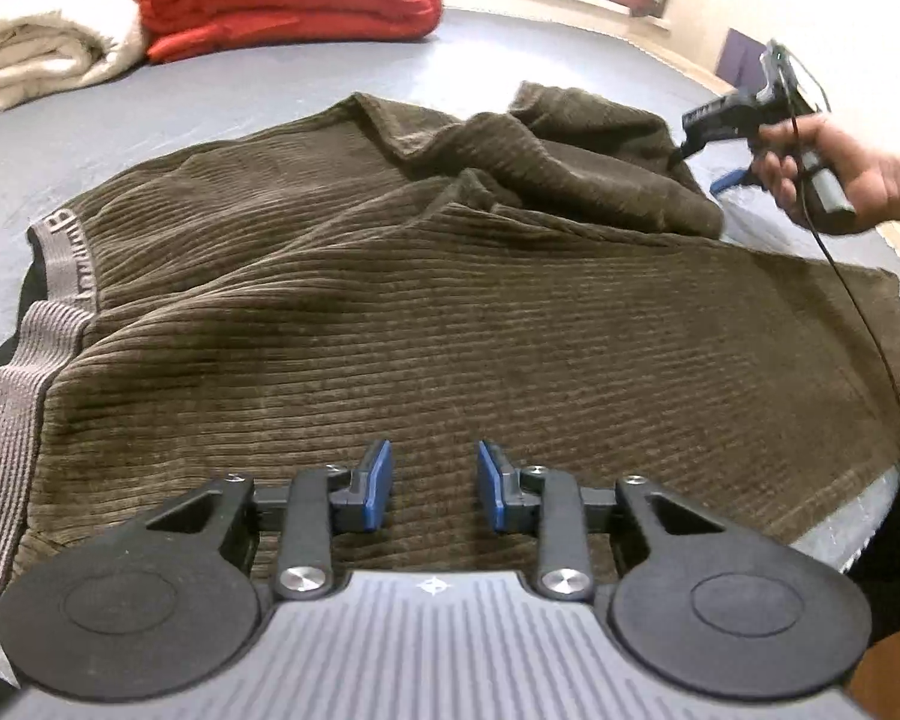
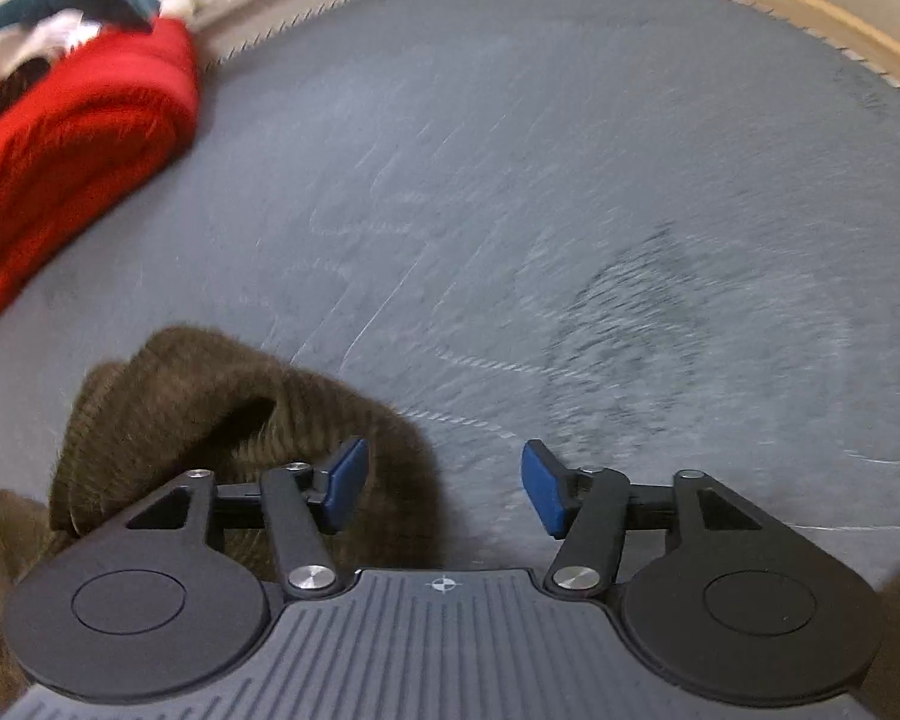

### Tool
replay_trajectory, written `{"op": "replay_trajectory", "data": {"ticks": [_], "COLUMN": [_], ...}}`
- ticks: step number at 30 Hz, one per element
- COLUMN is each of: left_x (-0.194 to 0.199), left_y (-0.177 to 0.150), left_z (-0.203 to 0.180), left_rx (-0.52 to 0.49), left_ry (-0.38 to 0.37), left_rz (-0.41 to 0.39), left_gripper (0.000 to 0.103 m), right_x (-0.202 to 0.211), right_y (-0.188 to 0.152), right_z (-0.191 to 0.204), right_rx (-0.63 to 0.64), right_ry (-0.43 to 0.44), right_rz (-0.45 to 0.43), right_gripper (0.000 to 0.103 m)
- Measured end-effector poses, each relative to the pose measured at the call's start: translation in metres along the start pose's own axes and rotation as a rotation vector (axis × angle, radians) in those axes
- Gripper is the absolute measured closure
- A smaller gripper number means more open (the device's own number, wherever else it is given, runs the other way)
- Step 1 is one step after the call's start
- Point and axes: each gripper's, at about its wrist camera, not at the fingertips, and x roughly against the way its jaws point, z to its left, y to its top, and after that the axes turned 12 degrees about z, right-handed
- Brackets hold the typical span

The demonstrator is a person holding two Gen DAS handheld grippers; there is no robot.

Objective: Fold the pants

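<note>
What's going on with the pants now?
Left gripper open over pants. Right gripper open, empty, beside bunched leg. Nothing in the way.

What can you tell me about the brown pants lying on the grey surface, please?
The brown pants look like thick ribbed corduroy, with a grey striped elastic waistband at the left. They lie spread on the grey surface, one leg flat, the other rumpled and bunched at the far right. The left gripper hovers over them, jaws empty; the right gripper, jaws open, sits at the bunched end.
</note>
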Motion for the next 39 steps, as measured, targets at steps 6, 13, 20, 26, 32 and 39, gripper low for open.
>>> {"op": "replay_trajectory", "data": {"ticks": [6, 13, 20, 26, 32, 39], "left_x": [0.0, 0.006, 0.013, 0.014, 0.01, 0.005], "left_y": [0.006, 0.004, 0.002, 0.001, -0.004, -0.004], "left_z": [0.011, 0.009, 0.012, 0.014, 0.017, 0.021], "left_rx": [0.054, 0.05, 0.084, 0.099, 0.127, 0.157], "left_ry": [-0.005, 0.007, -0.004, -0.038, -0.028, -0.003], "left_rz": [-0.002, -0.023, -0.032, -0.022, 0.018, 0.031], "left_gripper": [0.068, 0.067, 0.066, 0.064, 0.06, 0.058], "right_x": [-0.013, 0.033, 0.138, 0.164, 0.144, 0.14], "right_y": [-0.005, -0.008, -0.089, -0.239, -0.303, -0.265], "right_z": [0.033, 0.038, 0.109, 0.142, 0.139, 0.137], "right_rx": [0.231, 0.253, 0.749, 1.243, 1.303, 1.152], "right_ry": [-0.016, -0.005, 0.037, 0.103, 0.063, 0.11], "right_rz": [0.002, -0.1, -0.308, -0.173, -0.06, -0.129], "right_gripper": [0.033, 0.089, 0.091, 0.087, 0.083, 0.061]}}
